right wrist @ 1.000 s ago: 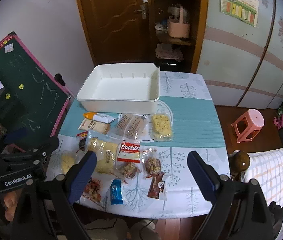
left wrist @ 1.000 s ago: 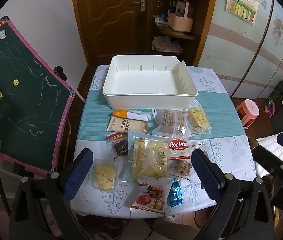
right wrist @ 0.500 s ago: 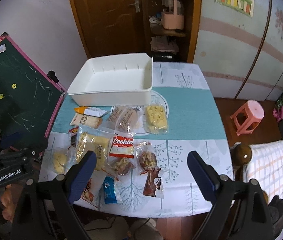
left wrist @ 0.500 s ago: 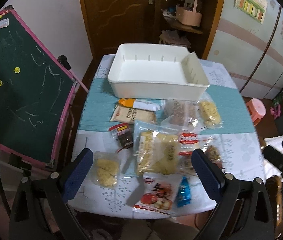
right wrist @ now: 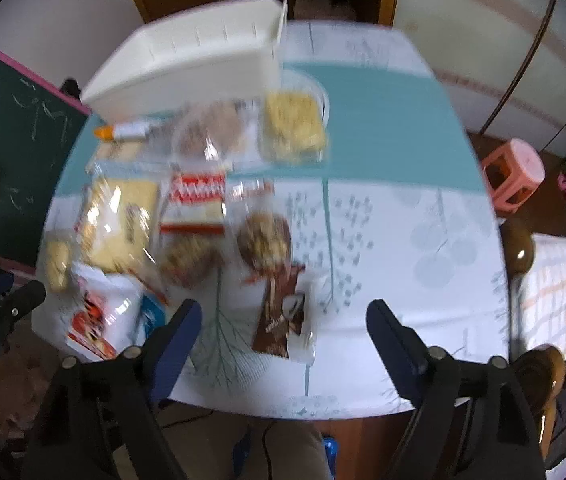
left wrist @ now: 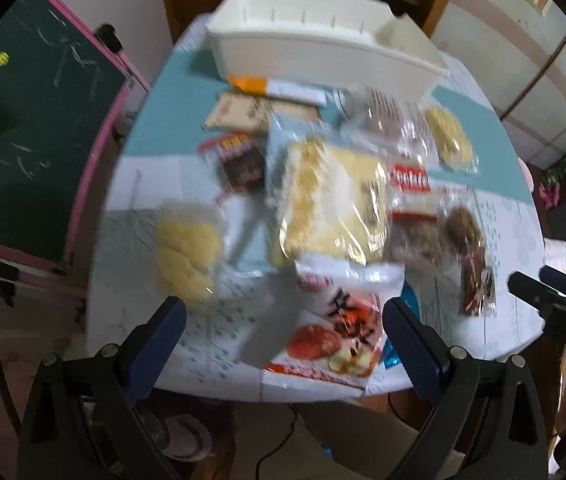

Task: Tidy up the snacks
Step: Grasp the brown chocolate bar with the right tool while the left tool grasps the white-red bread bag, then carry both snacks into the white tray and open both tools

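Several snack packets lie on the table before an empty white bin, which also shows in the right wrist view. My left gripper is open and empty, just above the table's near edge over a red-and-white snack bag. A large yellow bread bag lies beyond it. My right gripper is open and empty, over a brown chocolate packet. A Cookies pack and a round muffin bag lie further in. Both views are blurred.
A green chalkboard with a pink frame stands left of the table. A pink stool and a checked bedcover are on the right. A wooden door and shelf stand behind the bin.
Both grippers have moved down and forward toward the table's near edge, so the snacks look larger. Both stay open. Nothing on the table has moved.
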`<act>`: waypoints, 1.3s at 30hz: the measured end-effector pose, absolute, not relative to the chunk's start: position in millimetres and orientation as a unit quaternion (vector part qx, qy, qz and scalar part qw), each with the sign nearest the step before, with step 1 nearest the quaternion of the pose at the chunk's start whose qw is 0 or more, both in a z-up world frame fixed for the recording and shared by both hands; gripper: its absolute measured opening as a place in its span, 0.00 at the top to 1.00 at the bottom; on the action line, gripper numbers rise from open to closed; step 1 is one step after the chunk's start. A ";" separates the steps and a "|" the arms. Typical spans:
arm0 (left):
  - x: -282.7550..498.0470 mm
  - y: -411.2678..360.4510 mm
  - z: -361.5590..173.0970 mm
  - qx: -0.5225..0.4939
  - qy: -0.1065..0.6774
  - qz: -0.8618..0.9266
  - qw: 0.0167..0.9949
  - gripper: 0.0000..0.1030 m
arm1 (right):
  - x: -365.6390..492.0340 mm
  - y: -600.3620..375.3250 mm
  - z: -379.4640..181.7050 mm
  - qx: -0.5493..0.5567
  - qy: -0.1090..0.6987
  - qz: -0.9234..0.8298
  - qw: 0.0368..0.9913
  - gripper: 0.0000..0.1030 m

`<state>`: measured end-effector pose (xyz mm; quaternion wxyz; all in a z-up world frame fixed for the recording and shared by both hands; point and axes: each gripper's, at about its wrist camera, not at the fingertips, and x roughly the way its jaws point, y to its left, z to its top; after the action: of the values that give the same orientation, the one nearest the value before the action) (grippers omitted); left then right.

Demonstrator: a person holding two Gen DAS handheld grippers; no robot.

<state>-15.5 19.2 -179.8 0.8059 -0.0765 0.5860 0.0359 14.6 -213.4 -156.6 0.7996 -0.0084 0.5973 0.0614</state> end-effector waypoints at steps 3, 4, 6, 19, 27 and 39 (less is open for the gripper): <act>-17.6 9.4 -194.3 -0.079 0.602 0.027 0.795 0.05 | 13.8 -212.5 -175.7 -0.019 0.612 0.065 0.788 0.21; -17.9 7.1 -198.2 -0.080 0.604 0.026 0.792 0.05 | 13.4 -211.3 -180.8 -0.027 0.614 0.067 0.786 0.21; -18.4 2.3 -206.8 -0.086 0.613 0.022 0.785 0.05 | 12.9 -209.9 -188.7 -0.040 0.615 0.069 0.784 0.22; -14.5 -19.3 -246.6 -0.093 0.633 0.030 0.768 0.05 | 17.8 -203.1 -236.6 -0.079 0.635 0.077 0.765 0.45; -12.7 -13.4 -257.6 -0.143 0.640 0.001 0.755 0.33 | 12.0 -195.4 -238.4 -0.091 0.620 0.090 0.774 0.63; -12.1 -9.2 -234.4 -0.144 0.619 -0.007 0.772 0.57 | 16.3 -203.2 -211.4 -0.065 0.615 0.115 0.778 0.69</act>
<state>-12.1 -9.2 -234.4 0.7719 -0.1440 0.6192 -0.0071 16.3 -203.2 -211.4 0.7775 -0.0651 0.6147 0.1155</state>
